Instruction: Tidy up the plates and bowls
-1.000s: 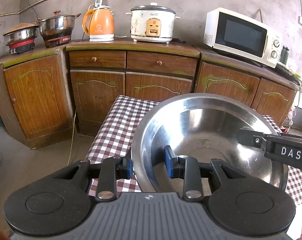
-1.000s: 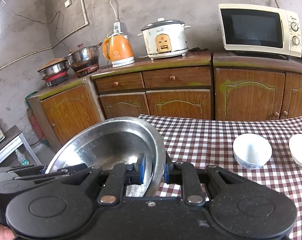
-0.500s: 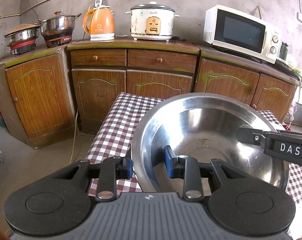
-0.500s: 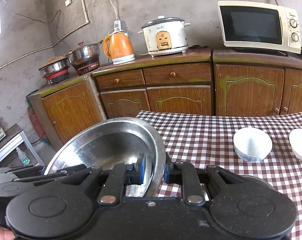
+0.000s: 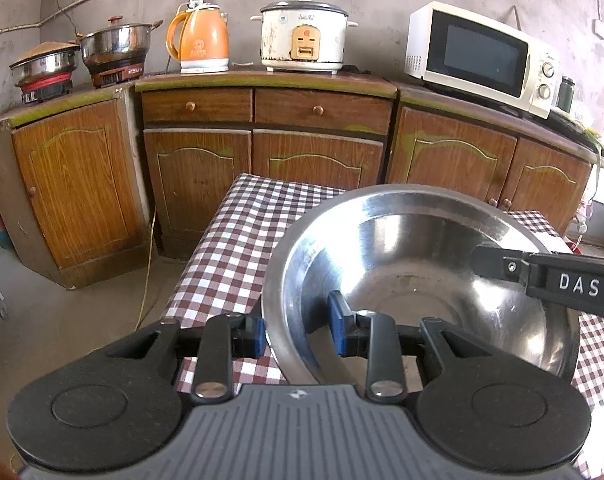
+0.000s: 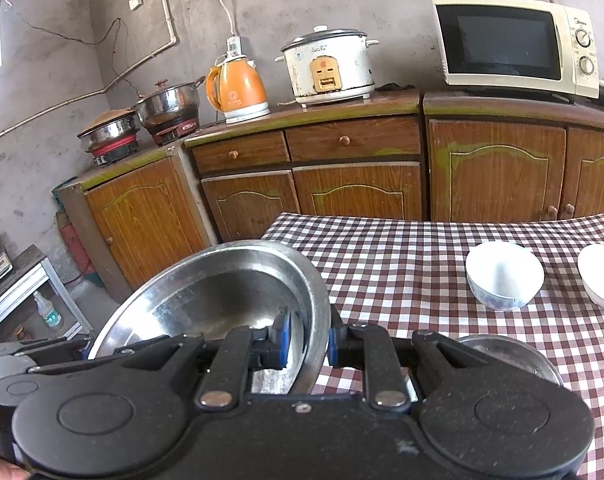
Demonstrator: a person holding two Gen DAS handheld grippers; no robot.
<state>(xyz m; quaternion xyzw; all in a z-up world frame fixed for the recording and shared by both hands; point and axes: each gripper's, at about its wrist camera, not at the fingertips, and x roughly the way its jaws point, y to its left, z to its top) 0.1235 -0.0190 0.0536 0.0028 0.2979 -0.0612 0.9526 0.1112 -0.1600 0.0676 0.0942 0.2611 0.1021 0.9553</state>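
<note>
— Where's the big steel bowl (image 5: 421, 264)?

— Lower right of the left wrist view, lower left of the right wrist view, tilted above the checked cloth (image 6: 401, 264) on the counter (image 6: 501, 226). Both tongs grip it by the rim.

— How do the left tongs (image 5: 298, 332) stand?

— Clenched on the bowl's near rim, one blue pad inside the wall, one outside.

— And the right tongs (image 6: 305, 340)?

— The same on the opposite edge, blue pads pinching the rim between them. Their black finger marked DAS shows at the right edge of the left view.

— Anything else on the counter?

— Two white bowls (image 6: 503, 274) at the right of the right wrist view, well apart from the steel one, and a smaller metal dish (image 6: 513, 356) partly hidden behind the tongs' body.
</note>
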